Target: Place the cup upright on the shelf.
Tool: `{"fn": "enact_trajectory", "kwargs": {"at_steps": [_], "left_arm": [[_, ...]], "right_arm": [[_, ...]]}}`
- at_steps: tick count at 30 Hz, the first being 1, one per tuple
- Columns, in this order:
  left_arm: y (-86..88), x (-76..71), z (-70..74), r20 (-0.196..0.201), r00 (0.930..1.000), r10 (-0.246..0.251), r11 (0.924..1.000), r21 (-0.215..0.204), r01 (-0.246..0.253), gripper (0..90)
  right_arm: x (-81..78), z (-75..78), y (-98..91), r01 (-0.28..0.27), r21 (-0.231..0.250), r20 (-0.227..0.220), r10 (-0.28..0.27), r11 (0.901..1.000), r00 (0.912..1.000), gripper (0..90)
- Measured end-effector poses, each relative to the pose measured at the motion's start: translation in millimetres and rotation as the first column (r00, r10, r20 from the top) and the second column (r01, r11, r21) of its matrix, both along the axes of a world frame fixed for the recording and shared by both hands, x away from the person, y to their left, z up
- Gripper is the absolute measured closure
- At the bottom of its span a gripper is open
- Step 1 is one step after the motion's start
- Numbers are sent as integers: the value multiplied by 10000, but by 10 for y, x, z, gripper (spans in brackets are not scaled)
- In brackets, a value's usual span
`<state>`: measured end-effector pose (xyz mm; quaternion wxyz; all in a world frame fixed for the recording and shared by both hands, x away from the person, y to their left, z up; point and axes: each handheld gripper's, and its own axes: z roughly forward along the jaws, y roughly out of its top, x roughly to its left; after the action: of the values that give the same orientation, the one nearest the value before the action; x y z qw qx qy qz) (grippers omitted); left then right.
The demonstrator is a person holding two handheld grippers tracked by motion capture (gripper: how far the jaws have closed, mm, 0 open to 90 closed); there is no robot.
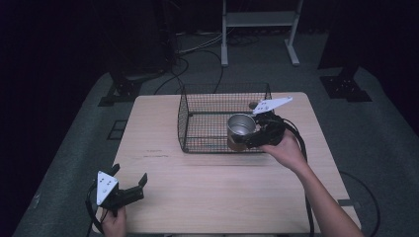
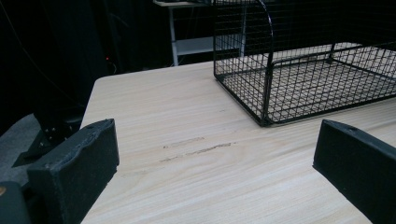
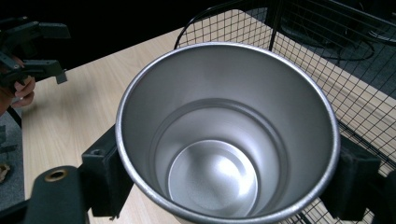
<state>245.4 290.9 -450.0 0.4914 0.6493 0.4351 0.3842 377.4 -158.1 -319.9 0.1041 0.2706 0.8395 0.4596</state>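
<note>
Cup above basket rim (gripped)

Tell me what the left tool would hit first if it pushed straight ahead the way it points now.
Probably the wire basket. The left tool stands open above bare table, and between its jaws the wood runs free up to the basket's near corner. Depth is hard to judge, so it might pass just beside that corner.
</note>
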Motion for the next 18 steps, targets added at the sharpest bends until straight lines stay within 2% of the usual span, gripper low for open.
{"fn": "enact_trajectory", "kwargs": {"at_steps": [18], "left_arm": [[18,-7,4,1,10000,25,10000,28,-25,0]], "right_arm": [[161,161,145,-225,-136,166,227,9997,9996,178]]}}
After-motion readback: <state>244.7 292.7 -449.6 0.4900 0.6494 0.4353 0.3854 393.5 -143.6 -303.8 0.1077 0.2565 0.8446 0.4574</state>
